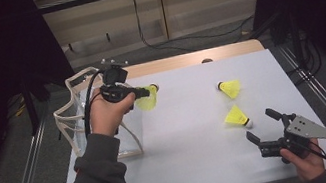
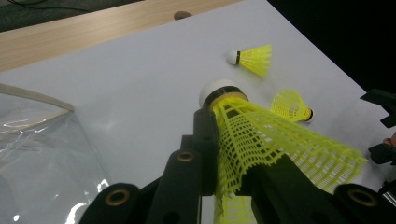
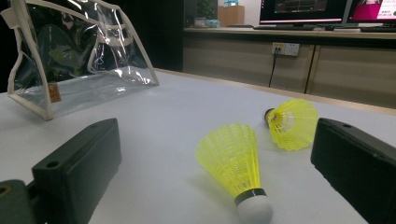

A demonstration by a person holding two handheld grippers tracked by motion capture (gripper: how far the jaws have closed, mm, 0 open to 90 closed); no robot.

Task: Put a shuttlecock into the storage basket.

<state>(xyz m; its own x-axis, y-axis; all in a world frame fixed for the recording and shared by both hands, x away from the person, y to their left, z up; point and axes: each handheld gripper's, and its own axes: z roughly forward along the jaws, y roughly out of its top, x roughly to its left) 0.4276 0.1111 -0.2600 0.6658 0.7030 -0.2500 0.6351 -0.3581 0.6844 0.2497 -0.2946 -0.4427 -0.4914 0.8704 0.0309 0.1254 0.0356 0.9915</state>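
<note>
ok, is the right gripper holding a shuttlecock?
No, the right gripper stands open, and the near shuttlecock lies loose on the table between its jaws.

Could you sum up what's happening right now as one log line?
left gripper: shut on held shuttlecock, beside clear bag | right gripper: open, near nearest shuttlecock | far shuttlecock: on table

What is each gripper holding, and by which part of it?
The left gripper holds a yellow shuttlecock by its mesh skirt, the cork pointing away from the hand. The right gripper is open and holds nothing.
</note>
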